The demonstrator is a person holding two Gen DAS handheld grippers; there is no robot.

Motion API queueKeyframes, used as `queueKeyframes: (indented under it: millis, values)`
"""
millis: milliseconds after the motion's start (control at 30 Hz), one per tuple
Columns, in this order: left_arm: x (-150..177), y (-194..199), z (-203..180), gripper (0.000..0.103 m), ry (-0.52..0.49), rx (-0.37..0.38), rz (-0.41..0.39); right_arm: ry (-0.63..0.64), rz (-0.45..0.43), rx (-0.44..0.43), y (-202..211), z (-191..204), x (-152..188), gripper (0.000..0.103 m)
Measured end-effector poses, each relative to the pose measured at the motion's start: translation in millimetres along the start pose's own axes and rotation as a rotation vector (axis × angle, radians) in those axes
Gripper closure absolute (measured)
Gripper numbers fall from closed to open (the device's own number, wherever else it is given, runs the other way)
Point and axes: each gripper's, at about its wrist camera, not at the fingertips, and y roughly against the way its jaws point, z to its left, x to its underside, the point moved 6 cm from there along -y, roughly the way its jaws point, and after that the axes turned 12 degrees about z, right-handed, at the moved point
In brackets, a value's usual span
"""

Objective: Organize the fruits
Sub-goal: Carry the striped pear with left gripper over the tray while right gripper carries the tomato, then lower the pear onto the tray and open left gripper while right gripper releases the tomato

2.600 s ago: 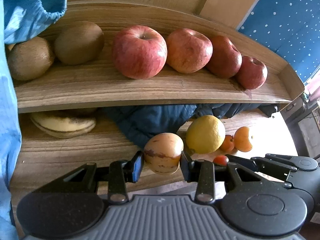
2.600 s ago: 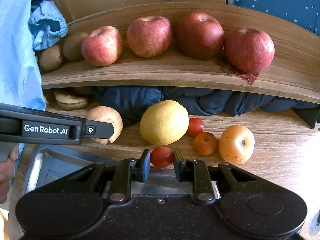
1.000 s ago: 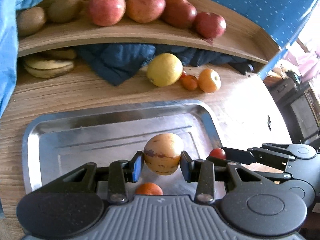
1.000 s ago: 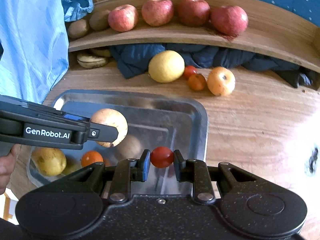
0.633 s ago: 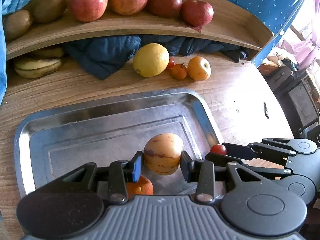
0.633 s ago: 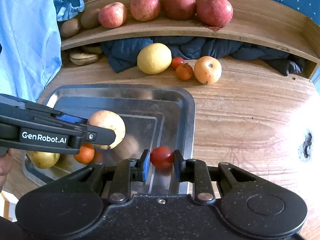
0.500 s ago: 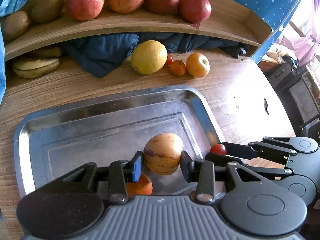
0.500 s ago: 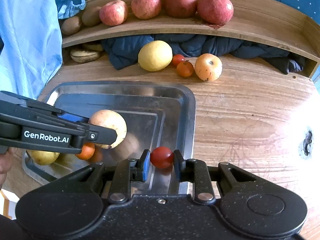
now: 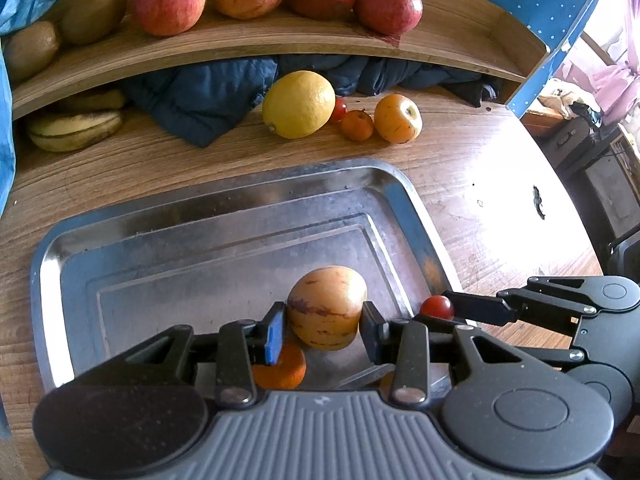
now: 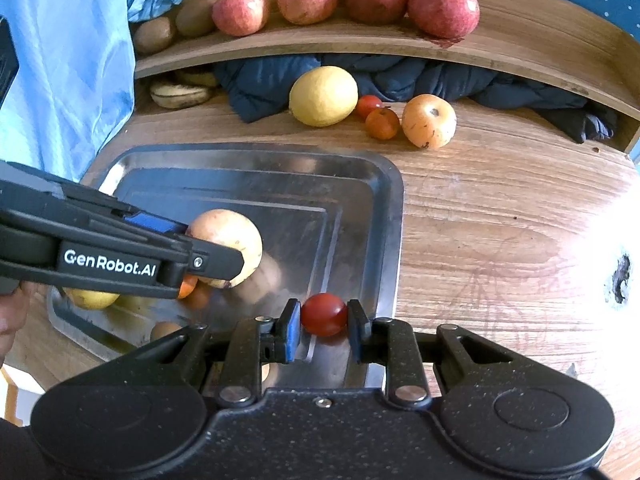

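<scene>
Over the metal tray (image 9: 224,216), the left gripper (image 9: 323,322) clamps one tan fruit (image 9: 326,306); the right gripper (image 10: 323,326) pinches one cherry tomato (image 10: 323,314). Four apples (image 10: 442,10) line the shelf (image 10: 520,50).

We saw a metal tray (image 9: 224,216) with a brushed, dull sheen, scuffed across its floor and brighter along the rim. The table (image 10: 500,232) was grained wood, worn and glaring white toward three o'clock; the shelf (image 9: 448,36) at twelve o'clock was wood too. A dark cloth (image 9: 208,96) lay puckered and matt beneath it. The left gripper (image 9: 323,326) was matt black plastic with a ribbed grey body. The cherry tomato (image 10: 324,314) looked smooth and glossy, the tan fruit (image 9: 327,307) smooth but blemished, the lemon (image 10: 323,95) finely pitted.
</scene>
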Motion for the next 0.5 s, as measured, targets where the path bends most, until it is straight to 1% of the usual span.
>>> queueKeyframes:
  millis: [500]
  values:
    - [-0.4, 0.3, -1.1, 0.060, 0.006, -0.013, -0.002, -0.004, 0.022, -0.010, -3.1, 0.0, 4.7, 0.077]
